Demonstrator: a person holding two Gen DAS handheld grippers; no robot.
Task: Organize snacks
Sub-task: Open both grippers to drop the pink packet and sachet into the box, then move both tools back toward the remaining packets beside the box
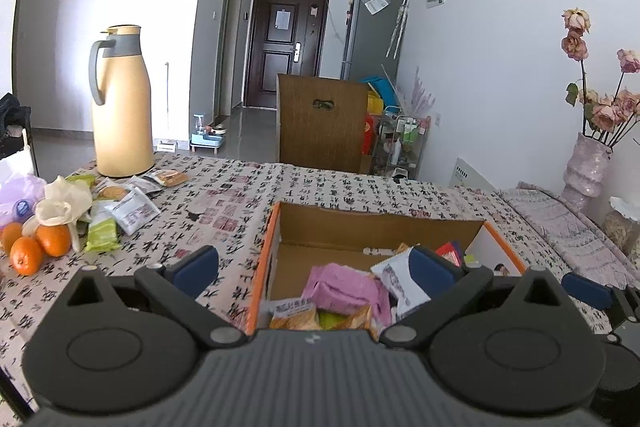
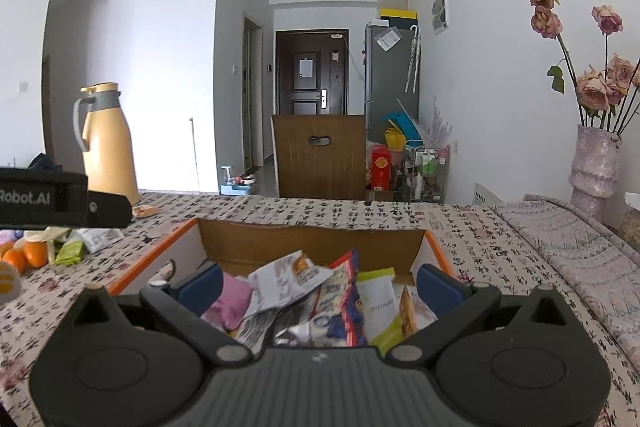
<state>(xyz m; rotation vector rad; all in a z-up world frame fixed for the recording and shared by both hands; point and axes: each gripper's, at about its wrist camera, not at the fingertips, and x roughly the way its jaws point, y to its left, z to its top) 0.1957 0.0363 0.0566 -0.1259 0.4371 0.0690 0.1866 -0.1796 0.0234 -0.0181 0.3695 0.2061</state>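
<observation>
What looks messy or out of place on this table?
Several snack packets lie scattered loose beside the oranges and thermos, outside the box. Those inside the box are heaped untidily.

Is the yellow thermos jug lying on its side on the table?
No, the thermos jug stands upright on the table.

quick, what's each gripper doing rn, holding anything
Left gripper: open, holding nothing, over the cardboard box.
Right gripper: open, holding nothing, over the same box.
</observation>
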